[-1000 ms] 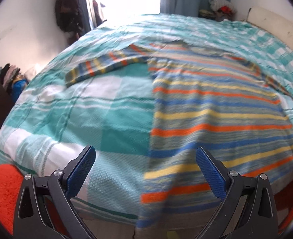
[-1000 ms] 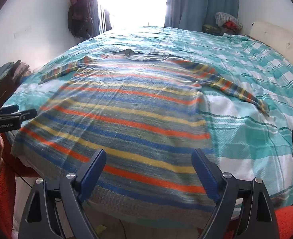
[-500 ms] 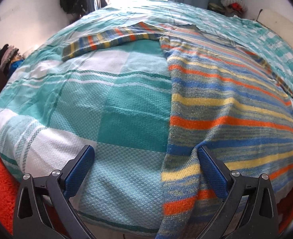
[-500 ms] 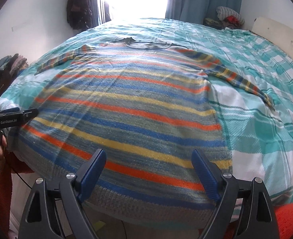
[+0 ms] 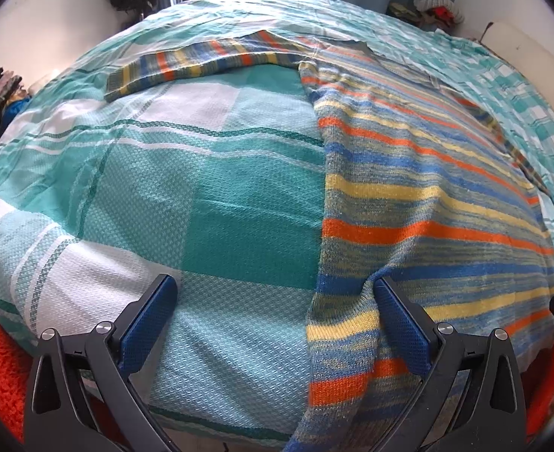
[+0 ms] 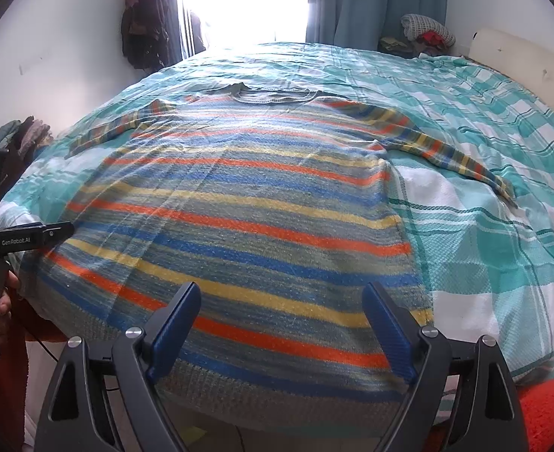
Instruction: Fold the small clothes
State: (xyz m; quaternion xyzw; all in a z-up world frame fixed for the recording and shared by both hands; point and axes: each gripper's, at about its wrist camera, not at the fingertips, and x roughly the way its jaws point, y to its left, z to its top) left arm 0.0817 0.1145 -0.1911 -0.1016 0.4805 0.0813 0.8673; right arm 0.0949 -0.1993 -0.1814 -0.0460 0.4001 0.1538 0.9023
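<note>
One striped sweater (image 6: 239,226) on one bed (image 6: 484,263), two tongs (image 5: 277,324) (image 6: 280,324) agape, empty.

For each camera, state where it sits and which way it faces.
Left wrist: on the left gripper, angled down over the bed's near edge at the striped sweater and its sleeve; both open fingers show.
Right wrist: on the right gripper, angled down at the sweater's hem; its open fingers, the left gripper and the holding hand show.
Shared: sweater, checked bedspread, curtain.
</note>
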